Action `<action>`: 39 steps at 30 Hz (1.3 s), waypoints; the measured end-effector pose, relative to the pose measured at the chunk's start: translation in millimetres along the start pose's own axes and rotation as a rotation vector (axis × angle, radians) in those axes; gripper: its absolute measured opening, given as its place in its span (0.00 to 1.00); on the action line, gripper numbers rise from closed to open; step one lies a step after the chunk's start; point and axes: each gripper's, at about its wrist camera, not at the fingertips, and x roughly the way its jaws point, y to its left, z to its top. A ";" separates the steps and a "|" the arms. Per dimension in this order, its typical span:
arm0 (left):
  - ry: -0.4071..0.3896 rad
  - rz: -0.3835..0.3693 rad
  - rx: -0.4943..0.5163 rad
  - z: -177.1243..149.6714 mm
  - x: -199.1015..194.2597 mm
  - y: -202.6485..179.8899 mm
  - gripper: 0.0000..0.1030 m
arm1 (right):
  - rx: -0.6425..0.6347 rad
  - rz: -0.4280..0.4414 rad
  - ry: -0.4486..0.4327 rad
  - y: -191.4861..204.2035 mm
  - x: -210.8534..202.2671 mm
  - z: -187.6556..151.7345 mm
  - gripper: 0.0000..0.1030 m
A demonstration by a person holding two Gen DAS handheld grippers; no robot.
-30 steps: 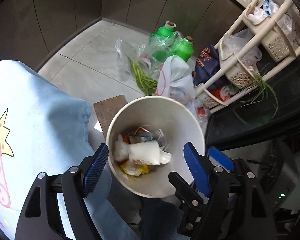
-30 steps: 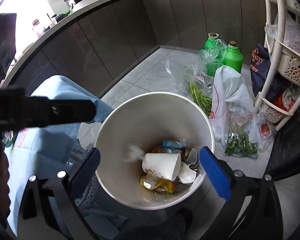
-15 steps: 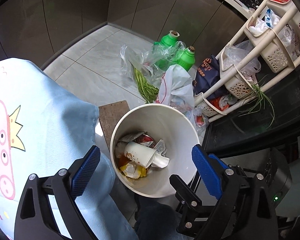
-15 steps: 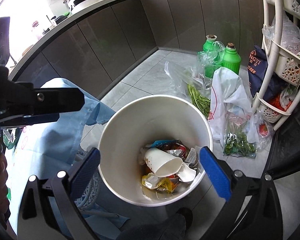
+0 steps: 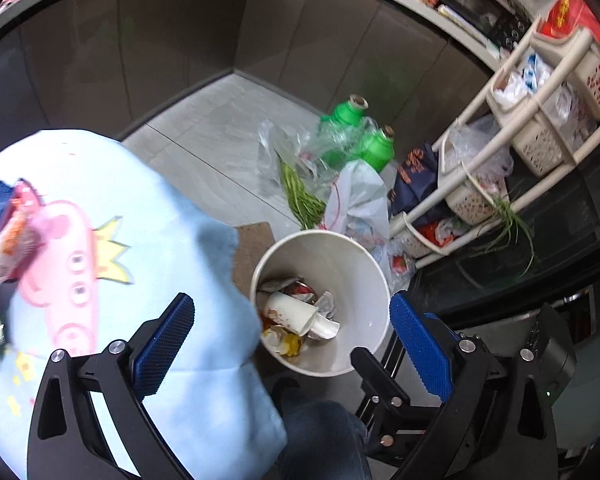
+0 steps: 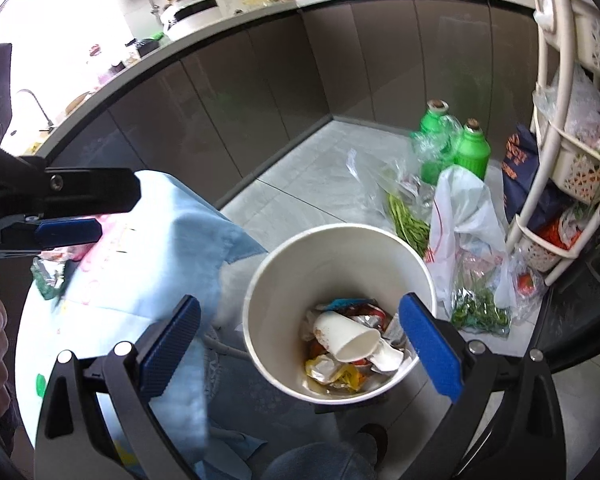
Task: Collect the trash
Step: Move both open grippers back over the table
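Left gripper (image 5: 292, 332) is hanging with jaws spread wide, having just been opening, nothing gripped between the blue pads (image 5: 418, 350). Right gripper (image 6: 300, 344) is likewise standing wide open and empty. Just beyond and below both sets of fingertips, the white bin (image 6: 380, 240) is sitting on the floor, framed between the pads in both views. Inside it, the trash is lying at the bottom: a white paper cup (image 6: 346, 336) on its side, crumpled wrappers (image 6: 332, 372) under and around it. To the left of the grippers, a light blue cloth with a pink cartoon print (image 5: 100, 240) is covering a table; a crumpled packet (image 6: 50, 276) is lying on it, blurred, possibly a snack wrapper. Past the bin, a white plastic bag (image 6: 464, 216) is slumping against bagged greens (image 6: 408, 220). Further out, two green bottles (image 6: 474, 150) are standing by the cabinet fronts, and a cream basket rack (image 5: 540, 152) is rising at far right.
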 end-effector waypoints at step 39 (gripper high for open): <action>-0.185 0.209 -0.489 -146.8 -195.9 284.3 0.91 | -0.512 0.297 0.121 288.3 -10.0 -45.5 0.97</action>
